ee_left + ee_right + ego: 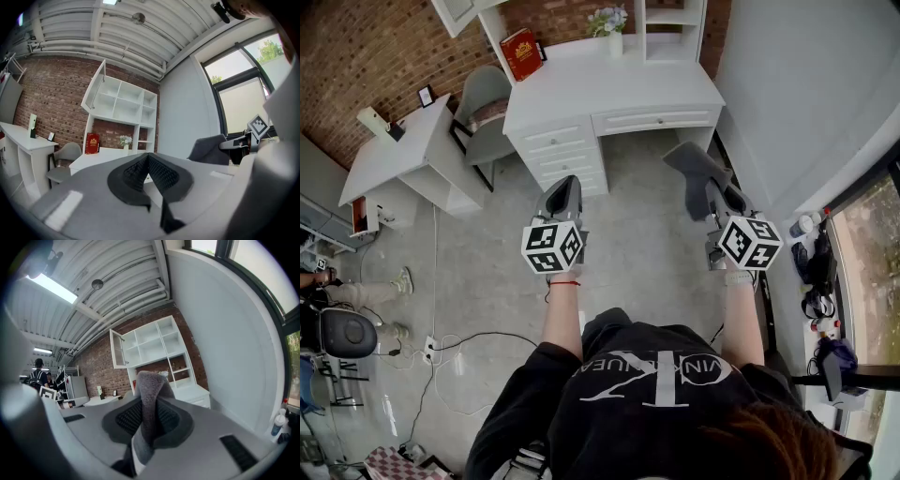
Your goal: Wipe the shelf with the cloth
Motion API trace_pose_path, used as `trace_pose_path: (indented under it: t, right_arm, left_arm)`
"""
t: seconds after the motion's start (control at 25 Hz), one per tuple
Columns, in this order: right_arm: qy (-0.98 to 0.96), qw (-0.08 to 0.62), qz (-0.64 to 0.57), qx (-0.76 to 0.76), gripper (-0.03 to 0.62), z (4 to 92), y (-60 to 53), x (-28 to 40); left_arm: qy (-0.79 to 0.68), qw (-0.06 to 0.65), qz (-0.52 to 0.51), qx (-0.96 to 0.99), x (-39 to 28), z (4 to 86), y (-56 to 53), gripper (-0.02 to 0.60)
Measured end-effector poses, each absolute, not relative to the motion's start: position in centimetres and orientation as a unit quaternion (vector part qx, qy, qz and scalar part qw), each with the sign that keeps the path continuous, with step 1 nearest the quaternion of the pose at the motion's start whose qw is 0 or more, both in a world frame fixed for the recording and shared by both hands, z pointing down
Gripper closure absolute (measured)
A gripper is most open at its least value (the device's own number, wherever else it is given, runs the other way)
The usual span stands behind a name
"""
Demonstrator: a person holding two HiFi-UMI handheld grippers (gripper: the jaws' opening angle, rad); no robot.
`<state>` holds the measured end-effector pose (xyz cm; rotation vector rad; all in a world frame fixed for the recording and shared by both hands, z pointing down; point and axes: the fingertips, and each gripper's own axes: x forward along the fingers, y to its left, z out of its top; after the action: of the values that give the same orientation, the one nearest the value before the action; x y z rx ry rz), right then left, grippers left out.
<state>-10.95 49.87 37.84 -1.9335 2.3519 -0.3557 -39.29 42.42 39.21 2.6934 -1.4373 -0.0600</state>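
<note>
R gripper point(150, 404): jaws clamped on grey cloth point(150, 380). L gripper point(148, 161): jaws together, empty. Red book point(521, 53): cover text unreadable.

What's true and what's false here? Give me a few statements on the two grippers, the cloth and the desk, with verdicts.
1. The right gripper grips the grey cloth. True.
2. The left gripper holds the red book. False: its fingers are together on nothing; the red book stands on the white desk.
3. The grey cloth is touching the shelf. False: both grippers are over the floor, short of the white desk.
4. A vase of flowers stands on the white desk. True.
</note>
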Motion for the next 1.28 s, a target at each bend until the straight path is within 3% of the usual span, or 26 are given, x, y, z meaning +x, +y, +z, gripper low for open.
trace_pose_path:
  t: [0.68,1.28]
  right_arm:
    - [0.754,0.048,-0.126,-0.643,0.534,39.0,49.4,-9.0]
    - [0.748,0.034,-0.118,-0.652,0.534,40.4,40.9,-3.6]
  left_arm:
    - [-0.476,0.046,-0.015,0.878,-38.2,39.3,41.8,0.571]
    - [-0.455,0.035,-0.024,0.89,-31.8,40.6,30.9,0.571]
